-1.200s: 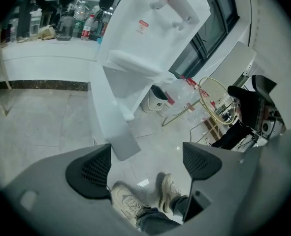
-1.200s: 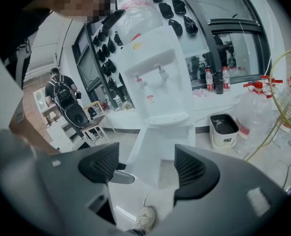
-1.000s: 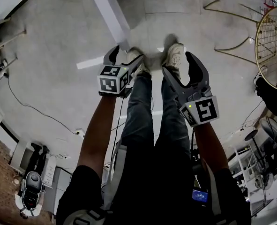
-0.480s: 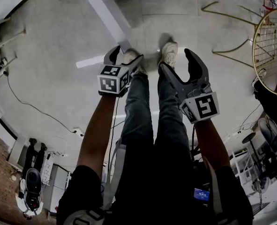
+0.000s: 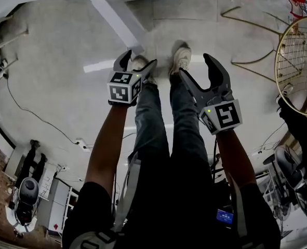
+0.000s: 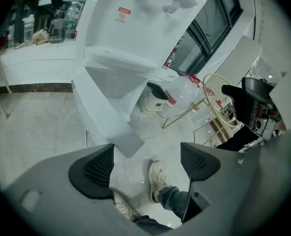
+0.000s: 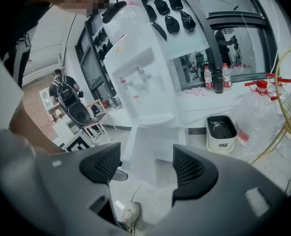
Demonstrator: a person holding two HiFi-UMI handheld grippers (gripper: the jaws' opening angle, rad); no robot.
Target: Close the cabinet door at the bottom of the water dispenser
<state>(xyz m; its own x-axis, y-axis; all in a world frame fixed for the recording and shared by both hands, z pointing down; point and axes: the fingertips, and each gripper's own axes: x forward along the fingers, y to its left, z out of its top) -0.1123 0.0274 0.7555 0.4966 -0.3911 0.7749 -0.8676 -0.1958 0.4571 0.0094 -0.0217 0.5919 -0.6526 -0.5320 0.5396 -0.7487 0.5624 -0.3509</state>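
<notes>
Both grippers and the person's shoes point(image 5: 180, 58) have advanced across the floor point(image 5: 54, 71) since the earlier frame, and the foot of the water dispenser point(image 6: 135, 28) now shows further into the top of the head view; the approach is under way, contact not yet made.

Left gripper point(image 5: 138, 61): jaws wide apart, having just eased slightly inward; nothing between them but floor and shoes seen beyond; it grasps nothing. Right gripper point(image 5: 195, 66): jaws likewise released, empty, pointed at the dispenser's lower half.

Cabinet door point(image 6: 106, 117): still open; it stands swung out from the base of the dispenser at a wide angle, its free edge reaching toward the person, just ahead of the left gripper and well short of the cabinet front. Neither gripper touches it.

Assessment: the task is at its start; the closing push remains wholly to be done. The left gripper looks the better placed to meet the door's outer face. A small bin point(image 6: 155, 95) stands beside the dispenser on the far side, apart from the door's swing.
</notes>
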